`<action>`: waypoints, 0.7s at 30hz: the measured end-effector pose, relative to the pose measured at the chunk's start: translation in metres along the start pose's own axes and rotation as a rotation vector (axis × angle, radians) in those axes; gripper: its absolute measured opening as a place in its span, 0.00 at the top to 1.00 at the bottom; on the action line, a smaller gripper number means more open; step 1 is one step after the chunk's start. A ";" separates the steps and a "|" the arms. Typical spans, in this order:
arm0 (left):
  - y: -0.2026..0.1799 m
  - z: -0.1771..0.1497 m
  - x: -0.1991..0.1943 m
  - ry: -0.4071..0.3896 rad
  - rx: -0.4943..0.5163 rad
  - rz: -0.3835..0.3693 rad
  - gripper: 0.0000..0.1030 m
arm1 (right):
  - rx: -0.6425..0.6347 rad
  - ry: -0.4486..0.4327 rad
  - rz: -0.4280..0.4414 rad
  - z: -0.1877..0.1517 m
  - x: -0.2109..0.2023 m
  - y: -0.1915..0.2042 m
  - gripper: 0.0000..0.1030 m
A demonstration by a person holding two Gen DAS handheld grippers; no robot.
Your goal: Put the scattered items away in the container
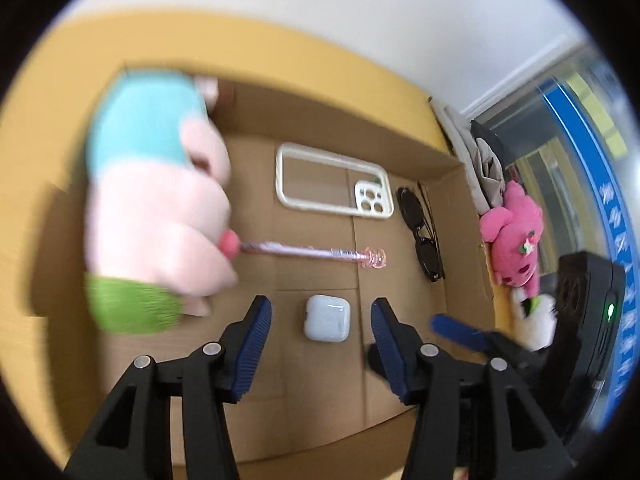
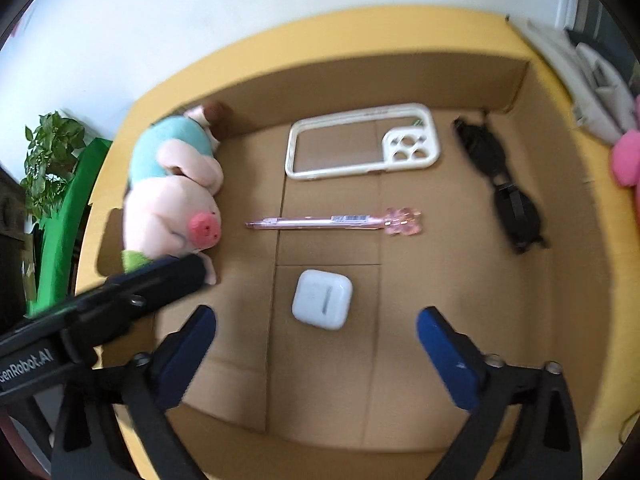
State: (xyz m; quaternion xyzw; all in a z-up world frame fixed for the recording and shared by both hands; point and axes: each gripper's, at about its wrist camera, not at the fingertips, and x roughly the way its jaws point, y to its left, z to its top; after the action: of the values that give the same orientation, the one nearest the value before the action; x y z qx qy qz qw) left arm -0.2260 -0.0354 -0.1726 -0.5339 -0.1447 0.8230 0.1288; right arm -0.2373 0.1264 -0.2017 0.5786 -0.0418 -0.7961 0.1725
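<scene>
An open cardboard box (image 1: 320, 120) (image 2: 360, 76) lies on a yellow table. In it are a pink pig plush (image 1: 160, 208) (image 2: 172, 200) at the left, a white phone case (image 1: 332, 180) (image 2: 360, 142), a pink pen (image 1: 304, 252) (image 2: 332, 222), black sunglasses (image 1: 420, 232) (image 2: 504, 184) and a white earbud case (image 1: 326, 318) (image 2: 322, 300). My left gripper (image 1: 320, 301) hangs open above the earbud case, nothing between its pads. My right gripper (image 2: 317, 312) stands wide open over the same case, empty. A bright pink plush (image 1: 516, 236) (image 2: 628, 156) lies outside the box at the right.
The yellow table (image 1: 60, 120) (image 2: 360, 32) rims the box, with a white wall behind. A potted plant (image 2: 48, 152) and a green object (image 2: 68, 216) stand far left. White folded fabric (image 1: 460, 132) (image 2: 580, 76) lies beyond the box's right wall.
</scene>
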 end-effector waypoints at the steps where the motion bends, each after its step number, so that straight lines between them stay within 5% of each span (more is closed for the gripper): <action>1: -0.006 -0.004 -0.016 -0.030 0.023 0.027 0.43 | -0.007 -0.009 -0.010 -0.004 -0.013 0.000 0.00; 6: -0.034 -0.034 -0.105 -0.164 0.060 0.175 0.26 | -0.057 -0.070 -0.087 -0.028 -0.083 0.000 0.00; 11: -0.055 -0.063 -0.169 -0.258 0.036 0.317 0.24 | -0.078 -0.087 -0.119 -0.053 -0.143 0.004 0.00; 21: -0.104 -0.096 -0.221 -0.245 0.122 0.350 0.24 | -0.116 -0.177 -0.129 -0.086 -0.227 0.014 0.00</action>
State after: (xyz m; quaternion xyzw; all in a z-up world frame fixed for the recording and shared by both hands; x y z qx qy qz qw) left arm -0.0445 -0.0103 0.0149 -0.4381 -0.0144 0.8988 -0.0024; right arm -0.0923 0.1980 -0.0206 0.4968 0.0263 -0.8544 0.1498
